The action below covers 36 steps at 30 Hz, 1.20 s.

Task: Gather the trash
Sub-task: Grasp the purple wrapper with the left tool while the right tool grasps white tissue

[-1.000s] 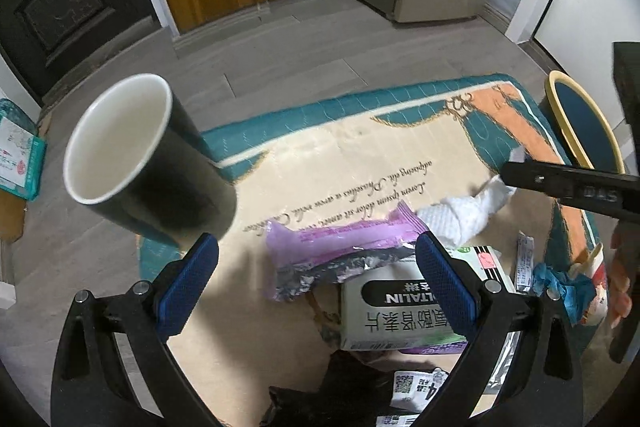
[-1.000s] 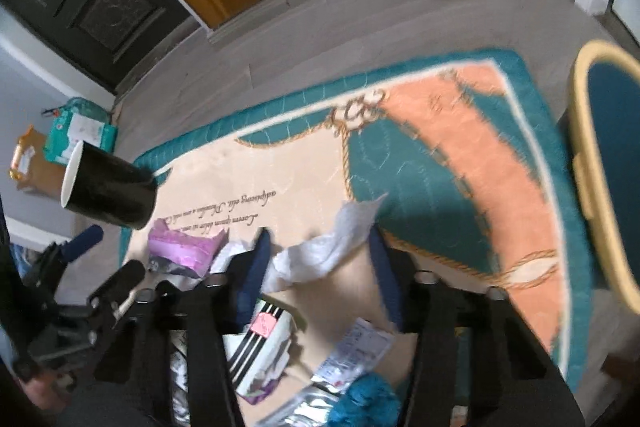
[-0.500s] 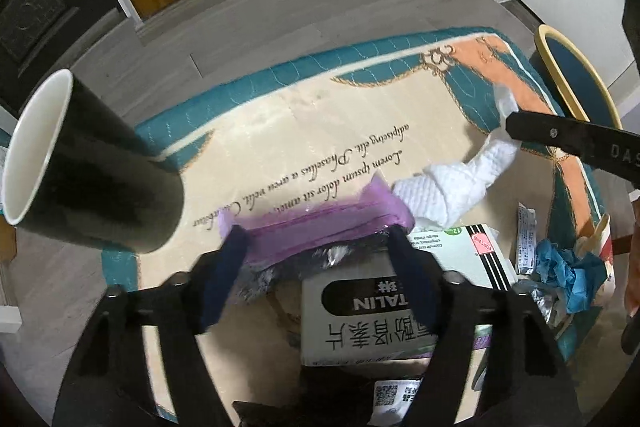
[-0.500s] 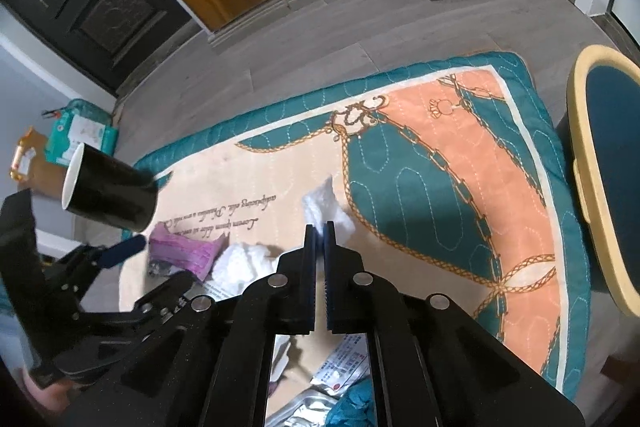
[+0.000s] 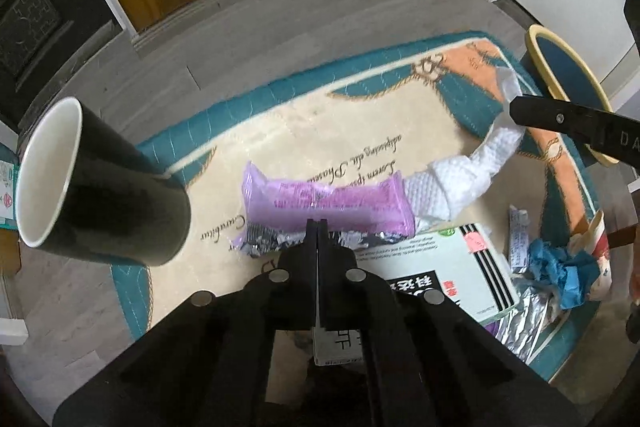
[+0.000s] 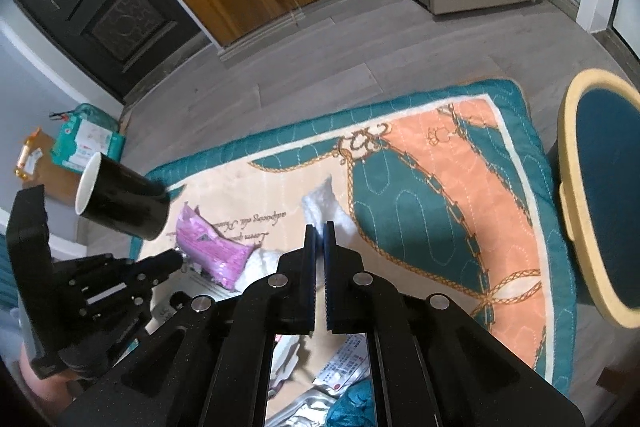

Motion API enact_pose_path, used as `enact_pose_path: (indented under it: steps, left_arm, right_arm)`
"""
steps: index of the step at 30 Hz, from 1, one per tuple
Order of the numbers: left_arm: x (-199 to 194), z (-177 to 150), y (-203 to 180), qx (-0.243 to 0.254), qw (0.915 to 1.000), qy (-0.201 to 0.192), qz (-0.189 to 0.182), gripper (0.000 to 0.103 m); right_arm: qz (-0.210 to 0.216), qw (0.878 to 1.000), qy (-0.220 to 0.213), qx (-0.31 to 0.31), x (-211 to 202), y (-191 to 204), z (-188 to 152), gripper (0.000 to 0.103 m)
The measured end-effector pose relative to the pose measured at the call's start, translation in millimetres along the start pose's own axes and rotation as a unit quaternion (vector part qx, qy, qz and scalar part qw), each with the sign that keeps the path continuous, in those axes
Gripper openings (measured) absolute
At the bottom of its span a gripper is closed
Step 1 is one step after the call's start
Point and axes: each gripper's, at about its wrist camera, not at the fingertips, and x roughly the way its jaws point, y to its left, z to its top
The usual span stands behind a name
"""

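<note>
A purple snack wrapper [image 5: 320, 203] lies on the cream part of the quilted cloth. My left gripper [image 5: 317, 227] has its jaws together, pinching the wrapper's near, silvery edge. In the right wrist view the left gripper [image 6: 178, 255] meets the wrapper [image 6: 216, 251] from the left. A white paper towel [image 5: 444, 187] stretches from beside the wrapper up to the right. My right gripper [image 6: 319, 229] is shut on the towel's [image 6: 320, 199] raised end, and the right gripper [image 5: 514, 107] also enters the left wrist view from the right.
A black paper cup [image 5: 108, 195] stands at the cloth's left edge. A green-and-white box [image 5: 452, 267], a sachet [image 5: 518, 239], crumpled blue paper [image 5: 560, 267] and foil [image 5: 524, 319] lie near me. A yellow-rimmed blue chair [image 6: 600, 187] stands to the right, beside the teal cloth [image 6: 420, 207].
My left jaws went from wide open around the purple wrapper to shut on its edge. My right jaws closed on the paper towel and lifted its end a little.
</note>
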Motion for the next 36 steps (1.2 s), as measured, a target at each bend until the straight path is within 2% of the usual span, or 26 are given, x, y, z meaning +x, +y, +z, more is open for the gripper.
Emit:
enact_pose_path:
  steps: [4,5,6,7,8,9,13,17,18,19,21,23,24,26,27,29,32,33,34,36]
  left_arm:
    - [2.6,-1.4,-5.4,0.013,0.9997,-0.001,0.022,0.002]
    - [4.8,-1.1,-6.6,0.012,0.9996,0.003,0.025,0.011]
    - [5.1,-0.7,-6.8,0.007,0.9997,0.001,0.025,0.031]
    - [4.6,0.1,-6.1,0.003,0.9996,-0.003,0.027,0.045]
    - [3.3,0.7,-4.9,-0.001,0.9994,-0.009,0.032,0.067]
    - [1.7,2.5,-4.6,-0.006,0.9991,-0.019,0.036,0.073]
    - [13.8,7.4,-3.0,-0.030,0.9993,0.000,0.023,0.075]
    - [27.8,13.3,-18.4,-0.003,0.9992,0.021,0.034,0.074]
    - [30.5,15.2,-21.1,-0.001,0.9992,0.025,0.032,0.065]
    - [33.3,16.6,-22.1,-0.003,0.9992,0.031,0.026,0.044]
    - [42.9,18.5,-22.8,-0.005,0.9986,0.051,0.013,0.020]
    - [49.6,16.5,-23.2,0.001,0.9980,0.060,0.018,0.016]
    - [49.9,17.0,-21.7,0.003,0.9981,0.058,0.017,0.014]
    - [49.2,18.1,-18.7,-0.004,0.9982,0.058,0.013,0.004]
    - [47.3,18.8,-17.0,-0.012,0.9983,0.056,0.006,0.003]
    - [40.4,20.7,-16.4,-0.025,0.9986,0.046,-0.001,0.003]
    - [25.9,27.6,-19.6,-0.032,0.9995,0.006,0.000,0.008]
    - [22.6,30.6,-21.0,-0.032,0.9995,-0.005,0.002,0.021]
    - [22.3,32.3,-23.3,-0.036,0.9993,-0.009,0.003,0.043]
    - [23.5,37.0,-20.6,-0.055,0.9981,-0.016,0.021,0.068]
  right_arm:
    - [-0.001,1.000,-0.014,-0.002,-9.5,-0.1,2.9,0.005]
    - [-0.001,1.000,-0.021,-0.001,-14.4,-1.9,5.0,0.005]
    - [0.001,1.000,-0.026,0.002,-18.1,-3.4,6.6,0.004]
    - [0.004,1.000,-0.030,0.004,-20.8,-5.0,7.8,0.005]
    - [0.009,0.999,-0.035,0.008,-25.6,-7.2,9.8,0.005]
    - [0.012,0.999,-0.039,0.012,-29.6,-8.7,11.4,0.005]
    - [0.017,0.999,-0.048,0.013,-52.2,-12.1,15.2,0.005]
    - [-0.006,0.999,-0.025,-0.035,-81.4,-8.7,22.9,0.004]
    - [-0.011,0.999,-0.021,-0.046,-87.7,-9.8,21.6,0.004]
    - [-0.016,0.998,-0.020,-0.057,-93.9,-10.6,20.5,0.004]
    - [-0.036,0.995,-0.032,-0.082,-111.4,-15.4,17.5,0.004]
    - [-0.031,0.996,-0.045,-0.074,-119.2,-24.4,13.8,0.004]
    - [-0.019,0.997,-0.048,-0.059,-119.6,-30.9,11.8,0.004]
    - [0.007,0.999,-0.043,-0.030,-115.9,-40.4,12.3,0.004]
    - [0.017,0.999,-0.042,-0.022,-116.1,-42.9,14.1,0.004]
    - [0.017,0.998,-0.052,-0.027,-120.7,-45.5,16.1,0.004]
    - [0.033,0.998,-0.056,-0.012,-125.5,-55.9,19.3,0.004]
    - [0.041,0.998,-0.055,-0.002,-125.6,-58.8,20.4,0.004]
    - [0.046,0.997,-0.053,0.004,-125.1,-62.9,21.5,0.004]
    - [0.046,0.998,-0.052,0.003,-122.7,-64.3,22.9,0.004]
